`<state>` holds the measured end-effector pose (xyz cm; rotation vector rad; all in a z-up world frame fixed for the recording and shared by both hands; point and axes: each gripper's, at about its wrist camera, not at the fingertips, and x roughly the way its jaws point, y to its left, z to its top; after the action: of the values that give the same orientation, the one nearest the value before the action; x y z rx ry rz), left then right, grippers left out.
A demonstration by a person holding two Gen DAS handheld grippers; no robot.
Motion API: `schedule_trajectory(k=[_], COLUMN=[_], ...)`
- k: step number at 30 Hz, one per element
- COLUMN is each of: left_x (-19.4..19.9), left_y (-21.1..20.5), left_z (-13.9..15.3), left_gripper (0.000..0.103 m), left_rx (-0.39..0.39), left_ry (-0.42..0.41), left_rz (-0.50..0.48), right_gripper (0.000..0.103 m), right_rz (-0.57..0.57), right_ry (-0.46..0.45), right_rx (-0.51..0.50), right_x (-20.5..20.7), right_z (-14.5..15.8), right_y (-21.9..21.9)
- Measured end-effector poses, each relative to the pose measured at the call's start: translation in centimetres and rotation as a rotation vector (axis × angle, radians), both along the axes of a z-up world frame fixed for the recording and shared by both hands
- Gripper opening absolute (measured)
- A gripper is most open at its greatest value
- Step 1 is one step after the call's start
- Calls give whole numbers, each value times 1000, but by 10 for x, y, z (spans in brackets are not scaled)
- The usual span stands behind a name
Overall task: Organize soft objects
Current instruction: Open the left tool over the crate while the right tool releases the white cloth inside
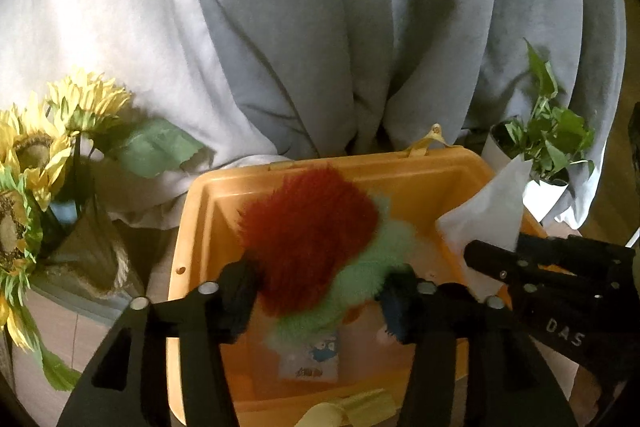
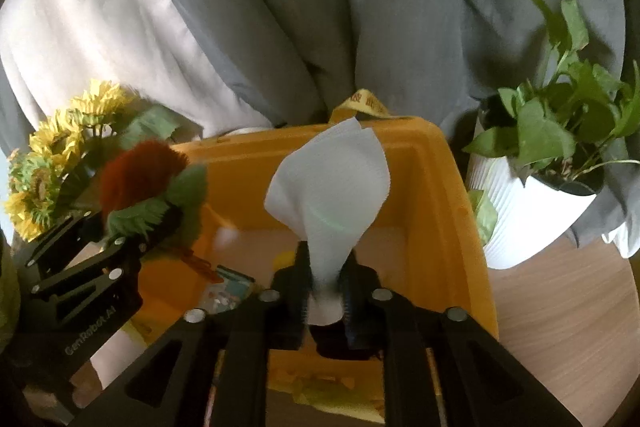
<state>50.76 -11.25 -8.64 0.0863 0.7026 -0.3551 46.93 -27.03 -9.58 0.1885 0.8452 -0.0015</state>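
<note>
A shaggy red-and-green plush toy [image 1: 316, 239] is gripped by the left tongs [image 1: 316, 291] above the glossy orange plastic bin [image 1: 192, 227]. A crinkled white tissue [image 2: 328, 187], fanned into a cone, is pinched in the right tongs [image 2: 326, 291] over the bin, at 3 o'clock from the toy.

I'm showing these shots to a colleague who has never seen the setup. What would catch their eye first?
Probably the fluffy red-and-green plush toy, pinched by the left gripper above the orange bin. Next, the white cloth fanning up from the right gripper over the same bin. Around it, yellow sunflowers stand to the left and a leafy plant in a white pot to the right, with grey curtains behind.
</note>
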Motion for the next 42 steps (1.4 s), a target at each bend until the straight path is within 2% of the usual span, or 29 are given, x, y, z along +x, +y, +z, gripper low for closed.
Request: schedule_trajectory(k=[1,2,3,5,14,22,27,35,42], left_x=[-1,-2,-3,-5,-28,-61,-85,-120,-146], left_y=[0,0,0,1,10,17,21,26,33], left_z=[1,1,2,4,30,56,70,79,75], left_gripper=[57,60,67,68,72,73,73,74,76], left_rx=[1,3,5,8,-4,-27,-52,-67,-57], left_ry=[-3,-8,-14,-26,-85,-154,-191,-229,-237], left_rz=[-1,2,5,5,30,26,16,-7,-28], right_gripper=[42,48,49,54,58,59,63,67,69], right_rz=[-5,-12,-16,-16,-51,-76,-102,-153,-190], right_ry=[-7,-15,-19,-23,-72,-135,-172,-214,-233], right_rx=[0,-6,-11,-16,-49,-47,-54,-75,-93], right_x=[1,0,-1,-2,-22,-54,-79,-116,-145], right_z=[1,2,3,5,25,50,65,79,80], right_y=[0,0,0,0,-1,4,4,5,12])
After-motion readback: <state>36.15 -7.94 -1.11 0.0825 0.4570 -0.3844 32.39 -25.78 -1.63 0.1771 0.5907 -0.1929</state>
